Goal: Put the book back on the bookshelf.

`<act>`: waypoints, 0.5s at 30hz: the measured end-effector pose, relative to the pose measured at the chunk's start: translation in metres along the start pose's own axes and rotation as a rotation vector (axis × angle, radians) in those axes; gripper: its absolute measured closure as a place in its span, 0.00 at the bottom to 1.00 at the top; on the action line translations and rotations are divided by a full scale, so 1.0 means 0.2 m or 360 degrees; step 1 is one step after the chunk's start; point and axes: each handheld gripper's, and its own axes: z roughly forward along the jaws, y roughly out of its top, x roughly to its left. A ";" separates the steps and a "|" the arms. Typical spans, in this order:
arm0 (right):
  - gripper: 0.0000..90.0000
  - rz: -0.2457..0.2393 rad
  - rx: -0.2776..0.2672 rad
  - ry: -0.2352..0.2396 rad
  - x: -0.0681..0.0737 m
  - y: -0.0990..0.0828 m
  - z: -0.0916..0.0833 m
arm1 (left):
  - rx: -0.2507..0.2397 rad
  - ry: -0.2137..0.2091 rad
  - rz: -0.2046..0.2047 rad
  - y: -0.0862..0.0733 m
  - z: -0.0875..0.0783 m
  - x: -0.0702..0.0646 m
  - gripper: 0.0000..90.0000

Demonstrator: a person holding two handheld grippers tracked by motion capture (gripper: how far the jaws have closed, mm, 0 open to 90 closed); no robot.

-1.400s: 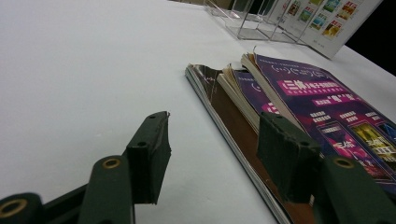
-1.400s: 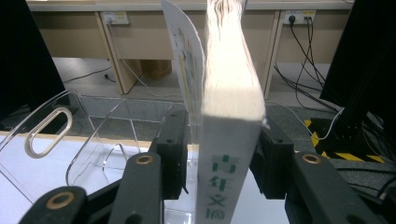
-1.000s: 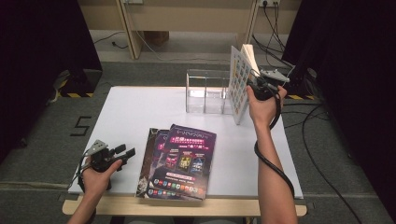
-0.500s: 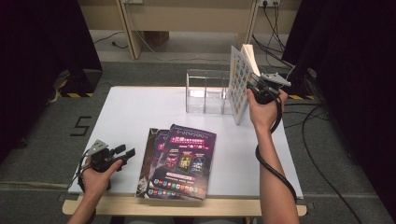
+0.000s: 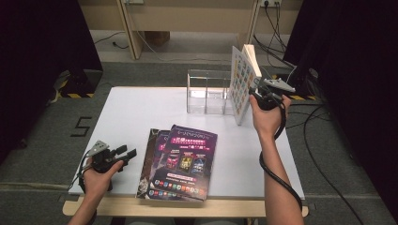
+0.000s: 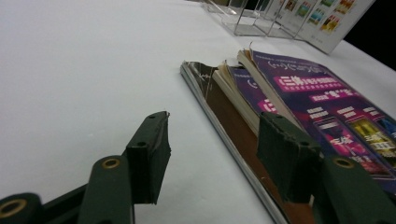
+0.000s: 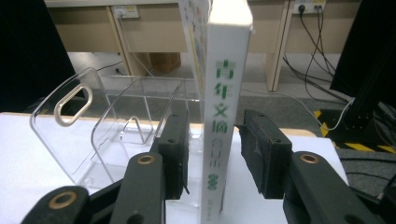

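The white book [image 5: 243, 84] stands upright on the desk [image 5: 141, 112], touching the right end of the clear holder [image 5: 209, 91], its spine between the jaws of the right tool [image 7: 214, 151]; whether the pads press it, I cannot tell. Well in front of the holder, the left tool [image 6: 212, 154] rests released beside the purple magazines [image 5: 180, 161].

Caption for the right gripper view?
Right gripper straddles the spine of an upright book beside a clear acrylic rack.

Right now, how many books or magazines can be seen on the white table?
4: a white book standing upright between the right gripper jaws beside the clear acrylic rack, and three overlapping purple-and-dark magazines lying flat near the front edge. More may lie hidden beneath.
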 end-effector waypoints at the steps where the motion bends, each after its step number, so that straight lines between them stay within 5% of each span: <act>1: 0.69 -0.0004 -0.0001 0.0004 0.00 -0.01 0.00 | -0.0001 -0.0002 0.0001 0.00 0.00 0.00 0.48; 9: 0.69 0.0017 0.0046 0.0035 0.02 -0.07 -0.07 | 0.0021 -0.0025 0.0020 0.02 0.01 -0.02 0.50; 15: 0.68 0.0042 0.0098 0.0062 0.02 -0.16 -0.11 | 0.0050 -0.0108 0.0042 0.06 0.06 -0.08 0.55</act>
